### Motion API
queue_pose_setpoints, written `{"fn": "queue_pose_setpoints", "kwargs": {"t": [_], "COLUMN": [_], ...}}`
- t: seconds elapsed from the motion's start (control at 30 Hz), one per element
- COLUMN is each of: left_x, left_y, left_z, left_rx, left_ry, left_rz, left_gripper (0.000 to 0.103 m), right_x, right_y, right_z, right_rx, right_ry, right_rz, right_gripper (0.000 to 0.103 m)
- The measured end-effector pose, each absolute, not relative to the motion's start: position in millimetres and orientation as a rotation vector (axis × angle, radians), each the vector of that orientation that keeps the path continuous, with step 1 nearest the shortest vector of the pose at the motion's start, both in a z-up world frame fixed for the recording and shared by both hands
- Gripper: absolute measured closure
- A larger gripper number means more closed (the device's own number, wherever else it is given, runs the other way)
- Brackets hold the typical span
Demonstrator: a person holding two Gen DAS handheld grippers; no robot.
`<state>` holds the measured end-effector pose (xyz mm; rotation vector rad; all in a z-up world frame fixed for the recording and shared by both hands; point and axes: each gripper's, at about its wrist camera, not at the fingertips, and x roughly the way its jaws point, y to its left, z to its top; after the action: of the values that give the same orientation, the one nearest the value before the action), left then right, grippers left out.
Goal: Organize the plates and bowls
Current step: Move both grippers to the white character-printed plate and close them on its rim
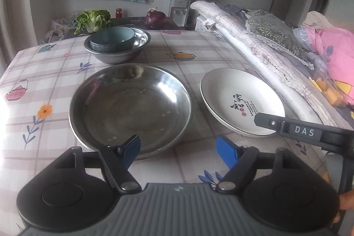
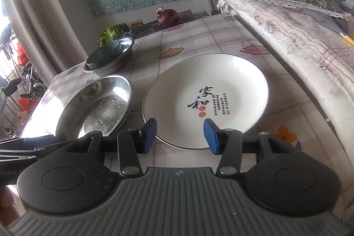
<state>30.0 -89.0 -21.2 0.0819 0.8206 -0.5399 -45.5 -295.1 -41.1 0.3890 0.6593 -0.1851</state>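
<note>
Right wrist view shows the right gripper (image 2: 180,134) with its jaws spread wide and nothing between them, poised over the near rim of the white plate (image 2: 205,98), the blue pads (image 2: 211,136) standing either side of that rim. This plate looks like glazed ceramic: stiff, smooth, likely slippery and breakable if dropped or knocked. Its shallow rim is the only place a two-finger grip can bite, so the near edge seems the sensible hold, one pad above and one below, which would mean rolling the wrist, since the jaws now stand side by side.

Just left of the plate, close but apart, lies the steel dish (image 2: 95,107). Farther back on the checked tablecloth (image 2: 199,37) a blue bowl (image 2: 102,58) sits nested in a steel bowl (image 2: 124,50).

Left wrist view has the left gripper (image 1: 179,149) equally wide open and holding nothing, held low over the near edge of the steel dish (image 1: 130,110), one pad over its rim. That dish should be light, rigid and hard to damage, though thin metal can slide on the cloth and ring against ceramic. Both tools point forward and slightly down across the table, and the right gripper's finger reaches over the white plate (image 1: 241,101) at that view's right.
</note>
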Motion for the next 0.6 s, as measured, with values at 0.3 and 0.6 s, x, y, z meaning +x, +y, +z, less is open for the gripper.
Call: {"fn": "queue_pose_setpoints", "kwargs": {"t": [0.3,0.6], "left_x": [17,31], "left_y": [-128,-155], "left_z": [-38,-56], "left_rx": [0.021,-0.003], "left_ry": [0.796,0.824], "left_rz": [-0.509,-0.479], "left_gripper": [0.028,0.04], "right_x": [-60,-21], "right_y": [-348,-396], "right_z": [-43,-49], "right_rx": [0.358,0.315], "right_ry": [0.642,0.643], "right_rz": [-0.257,-0.255], "right_gripper": [0.057,0.057]}}
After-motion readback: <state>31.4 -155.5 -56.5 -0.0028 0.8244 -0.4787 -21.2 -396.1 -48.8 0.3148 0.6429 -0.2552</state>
